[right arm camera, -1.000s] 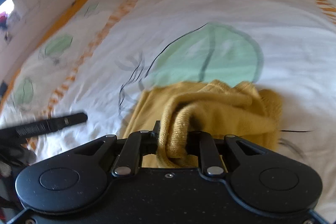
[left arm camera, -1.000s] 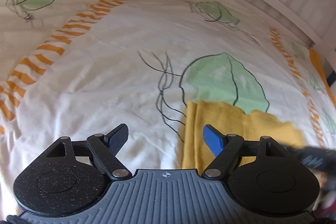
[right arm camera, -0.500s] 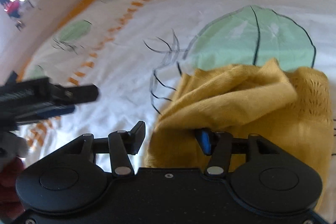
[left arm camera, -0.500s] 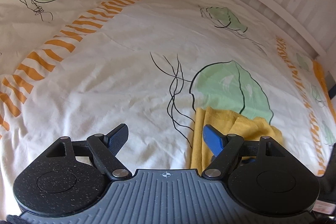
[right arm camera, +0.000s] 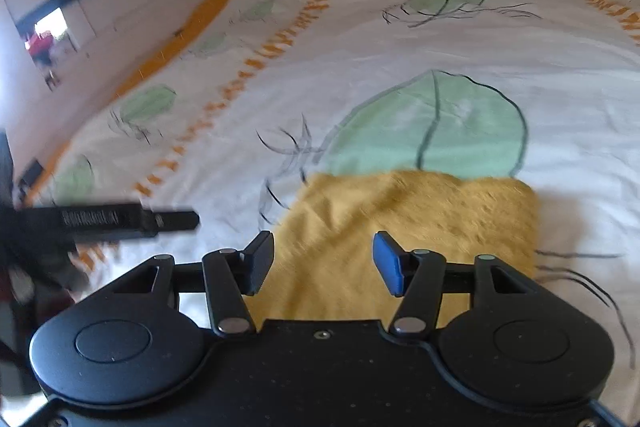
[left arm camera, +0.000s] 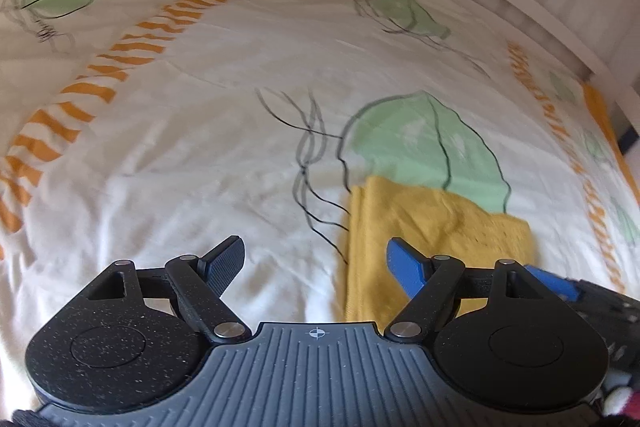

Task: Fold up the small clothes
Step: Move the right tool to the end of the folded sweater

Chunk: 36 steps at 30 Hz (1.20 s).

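Right wrist: right gripper (right arm camera: 323, 263) (jaws just opened, empty) hides yellow garment's (right arm camera: 420, 223) near edge.

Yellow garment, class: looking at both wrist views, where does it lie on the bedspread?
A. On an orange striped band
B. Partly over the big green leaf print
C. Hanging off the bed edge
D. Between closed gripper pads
B: the yellow garment lies flat with its far edge overlapping the green leaf print.

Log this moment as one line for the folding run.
yellow garment: folded flat on bedsheet | right gripper: open, just released | left gripper: open, empty
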Tool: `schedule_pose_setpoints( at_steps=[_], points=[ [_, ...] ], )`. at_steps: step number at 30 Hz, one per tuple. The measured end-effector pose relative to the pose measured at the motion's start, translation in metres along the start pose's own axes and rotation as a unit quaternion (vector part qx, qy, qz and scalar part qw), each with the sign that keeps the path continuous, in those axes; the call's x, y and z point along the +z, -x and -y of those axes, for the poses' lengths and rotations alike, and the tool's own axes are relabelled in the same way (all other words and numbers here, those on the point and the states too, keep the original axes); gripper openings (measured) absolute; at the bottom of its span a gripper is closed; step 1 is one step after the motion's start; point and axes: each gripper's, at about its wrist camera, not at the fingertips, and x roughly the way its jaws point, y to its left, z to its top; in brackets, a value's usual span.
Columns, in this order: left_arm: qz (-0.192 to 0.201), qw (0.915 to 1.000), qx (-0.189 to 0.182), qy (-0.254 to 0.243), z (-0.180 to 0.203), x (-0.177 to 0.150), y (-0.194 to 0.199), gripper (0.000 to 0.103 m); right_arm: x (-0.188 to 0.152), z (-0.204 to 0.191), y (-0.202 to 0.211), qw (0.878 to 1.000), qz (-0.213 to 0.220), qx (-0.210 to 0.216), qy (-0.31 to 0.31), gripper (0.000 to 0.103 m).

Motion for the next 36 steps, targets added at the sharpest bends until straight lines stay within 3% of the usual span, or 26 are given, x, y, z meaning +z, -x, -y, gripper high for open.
schedule_pose_setpoints(
  at_steps=[4,9,13,18,21,25,36],
  points=[
    [-0.007,0.9996,-0.004,-0.027,0.012,-0.006,-0.004,0.077,-0.034,-0.009,0.002,0.998,-0.026,-0.022,0.061,0.062],
    [-0.018,0.9991,-0.008,-0.038,0.017,-0.012,-0.008,0.077,-0.090,-0.040,-0.005,0.983,-0.061,-0.041,0.171,0.068],
    [-0.037,0.9988,-0.024,-0.021,0.015,-0.016,-0.014,0.077,-0.104,-0.052,0.005,0.975,-0.055,-0.019,0.213,0.073],
    [-0.050,0.9983,-0.025,-0.018,0.016,-0.021,-0.018,0.077,-0.087,-0.036,0.026,0.984,-0.011,-0.017,0.177,0.076],
    [-0.050,0.9983,-0.021,-0.022,0.019,-0.023,-0.019,0.077,-0.072,-0.015,0.033,0.991,0.014,-0.028,0.128,0.083],
    [-0.050,0.9981,-0.016,-0.031,0.024,-0.026,-0.019,0.077,-0.055,0.019,0.035,0.996,0.033,-0.056,0.055,0.085],
    [-0.050,0.9981,-0.008,-0.034,0.025,-0.027,-0.021,0.077,-0.041,0.086,0.002,0.993,0.011,-0.026,-0.113,0.092]
  ],
)
